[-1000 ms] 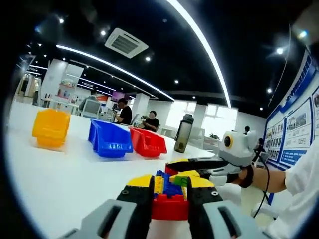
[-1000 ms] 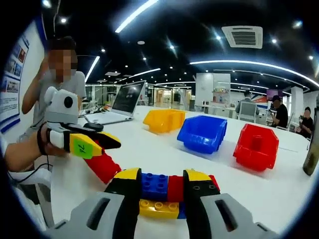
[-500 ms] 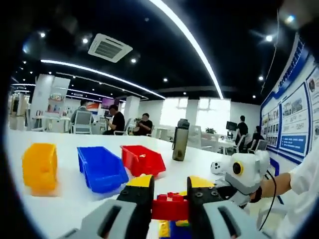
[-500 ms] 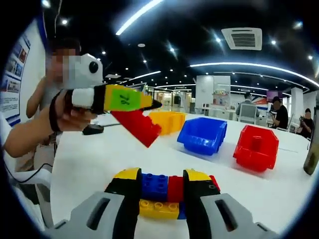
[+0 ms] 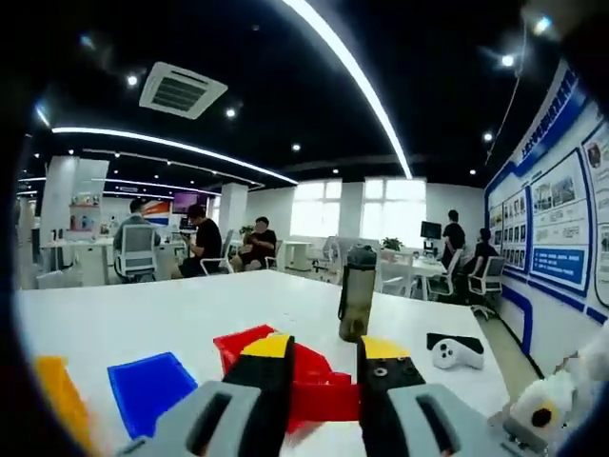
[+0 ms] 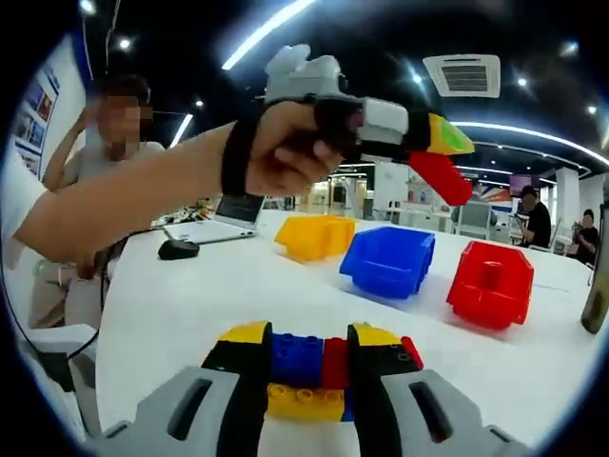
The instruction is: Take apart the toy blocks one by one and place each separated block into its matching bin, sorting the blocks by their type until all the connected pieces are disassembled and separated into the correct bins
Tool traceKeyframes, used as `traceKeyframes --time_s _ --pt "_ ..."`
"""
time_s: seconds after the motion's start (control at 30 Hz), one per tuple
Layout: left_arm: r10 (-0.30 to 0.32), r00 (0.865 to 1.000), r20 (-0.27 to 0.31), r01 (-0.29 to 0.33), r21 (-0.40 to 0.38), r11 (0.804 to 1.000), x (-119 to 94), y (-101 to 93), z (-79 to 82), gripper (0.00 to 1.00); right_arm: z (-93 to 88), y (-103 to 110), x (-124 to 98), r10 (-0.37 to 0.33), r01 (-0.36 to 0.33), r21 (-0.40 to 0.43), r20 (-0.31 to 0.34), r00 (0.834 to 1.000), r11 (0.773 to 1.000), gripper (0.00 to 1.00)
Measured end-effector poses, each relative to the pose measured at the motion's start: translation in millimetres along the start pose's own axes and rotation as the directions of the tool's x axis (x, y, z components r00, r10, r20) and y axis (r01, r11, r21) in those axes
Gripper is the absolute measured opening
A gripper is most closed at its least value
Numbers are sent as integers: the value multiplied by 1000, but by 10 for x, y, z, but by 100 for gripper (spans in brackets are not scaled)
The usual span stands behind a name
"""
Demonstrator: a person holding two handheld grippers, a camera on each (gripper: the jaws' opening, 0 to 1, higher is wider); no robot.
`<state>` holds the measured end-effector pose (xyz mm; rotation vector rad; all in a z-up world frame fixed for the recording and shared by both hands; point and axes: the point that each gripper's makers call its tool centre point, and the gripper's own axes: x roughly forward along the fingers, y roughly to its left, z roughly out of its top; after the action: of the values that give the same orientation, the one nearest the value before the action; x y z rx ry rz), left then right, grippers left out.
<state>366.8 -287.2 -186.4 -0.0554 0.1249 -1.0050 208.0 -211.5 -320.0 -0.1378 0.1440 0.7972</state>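
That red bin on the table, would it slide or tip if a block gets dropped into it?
The red bin looks like thin, light plastic sitting loose on the smooth white table, so it would probably slide when nudged. Its broad base suggests tipping is unlikely.

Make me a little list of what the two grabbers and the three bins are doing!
left gripper: shut on red block, held over the bins
right gripper: shut on block stack, low over white table
yellow bin: on table
blue bin: middle of the row
red bin: other end of the row
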Motion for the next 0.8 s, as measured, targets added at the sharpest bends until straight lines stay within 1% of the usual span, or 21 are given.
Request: traceKeyframes --time_s 0.03,0.07,0.1,0.13,0.17,0.3,0.33,0.37,0.47,0.5,0.53,0.57,0.6,0.63,0.67,0.7,0.77,0.8 --pt "2 1000 1 -2 -5 1000 144 50 19 27 0 -5 6 1 -1 0 3 1000 1000 33" --pt "5 1000 -1 -5 -3 1000 218 70 23 27 1 -8 12 2 -2 0 6 1000 1000 33" --pt "11 1000 -8 -11 0 1000 291 103 20 27 0 -11 19 2 -2 0 8 1000 1000 33" --pt "18 1000 -17 -18 7 1000 440 162 15 27 2 -10 29 4 -4 -1 11 1000 1000 33" --pt "31 999 -30 -30 19 999 538 218 2 27 4 -3 31 6 -6 -3 12 1000 1000 32" --pt "49 998 -43 -49 16 999 824 345 -23 27 12 19 53 13 -13 -4 17 1000 1000 32" --pt "59 997 -48 -58 19 998 914 377 -52 27 10 12 61 11 -11 -4 21 1000 1000 32" --pt "61 997 -50 -60 20 998 931 385 -59 27 11 13 68 9 -9 -5 24 1000 1000 32" --pt "128 990 -59 -122 94 988 1014 490 -137 27 32 66 76 17 -17 -11 39 999 1000 32" --pt "150 987 -61 -142 119 983 1042 525 -163 27 39 84 79 20 -20 -13 43 999 1000 32" --pt "191 980 -51 -182 148 972 1033 576 -166 27 39 100 77 28 -27 -16 41 999 1000 32" --pt "203 978 -47 -192 172 966 1038 590 -170 28 37 105 66 30 -30 -15 38 999 999 32" --pt "209 977 -47 -197 187 962 1045 581 -195 35 34 106 58 29 -29 -16 35 999 999 32" --pt "204 978 -53 -192 177 965 1055 555 -215 55 32 113 59 29 -28 -17 35 999 999 32" --pt "161 983 -89 -148 137 980 1064 468 -285 68 30 115 57 28 -27 -16 36 999 1000 32" --pt "146 985 -92 -135 122 983 1056 425 -299 73 29 113 50 28 -27 -16 38 999 1000 32" --pt "154 985 -82 -137 177 975 996 418 -269 69 28 109 38 27 -26 -16 44 999 1000 31" --pt "152 985 -80 -137 167 976 957 406 -261 69 26 111 32 27 -26 -16 44 999 1000 31"
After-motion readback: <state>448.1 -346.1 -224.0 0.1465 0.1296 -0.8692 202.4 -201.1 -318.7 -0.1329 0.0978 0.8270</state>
